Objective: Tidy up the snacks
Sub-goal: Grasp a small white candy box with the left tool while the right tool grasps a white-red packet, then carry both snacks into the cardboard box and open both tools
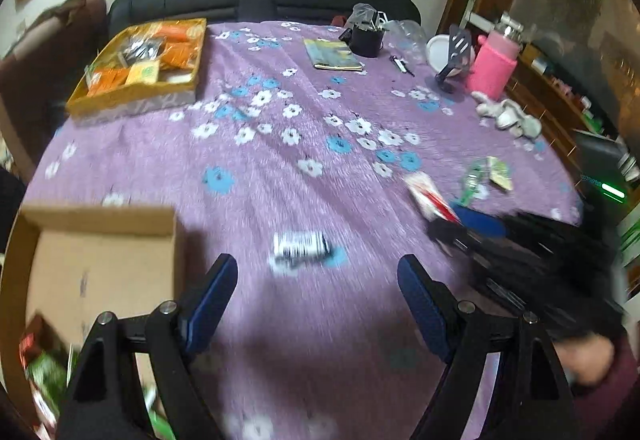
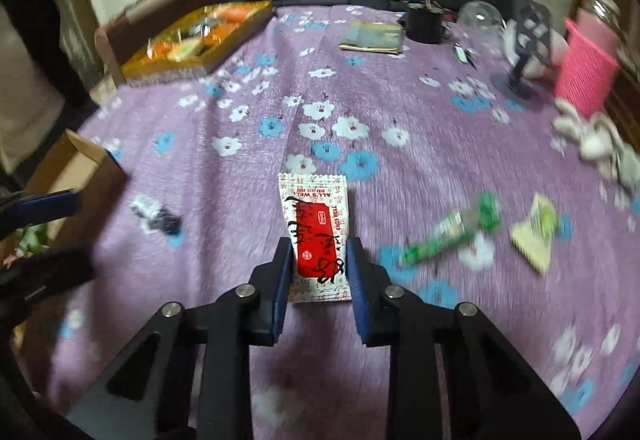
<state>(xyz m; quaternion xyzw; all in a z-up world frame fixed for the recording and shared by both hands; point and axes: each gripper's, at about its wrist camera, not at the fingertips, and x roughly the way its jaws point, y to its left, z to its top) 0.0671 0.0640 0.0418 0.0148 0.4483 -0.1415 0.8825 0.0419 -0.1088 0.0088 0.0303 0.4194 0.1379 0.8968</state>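
Note:
My right gripper (image 2: 318,258) is shut on a red and white snack packet (image 2: 316,236) and holds it above the purple flowered cloth (image 2: 400,168); the packet also shows in the left wrist view (image 1: 430,196). My left gripper (image 1: 318,278) is open and empty over the cloth, next to an open cardboard box (image 1: 96,264) at the left with green and red packets in its near corner. A small black and white packet (image 1: 302,246) lies just ahead of the left gripper. A green packet (image 2: 452,228) and a pale yellow packet (image 2: 536,232) lie to the right.
A yellow tray (image 1: 132,96) of orange snacks stands at the far left. A booklet (image 1: 334,54), black cup (image 1: 366,38), pink jar (image 1: 494,64), phone stand (image 1: 454,60) and plush toy (image 1: 506,116) sit at the far right. A black sofa is behind.

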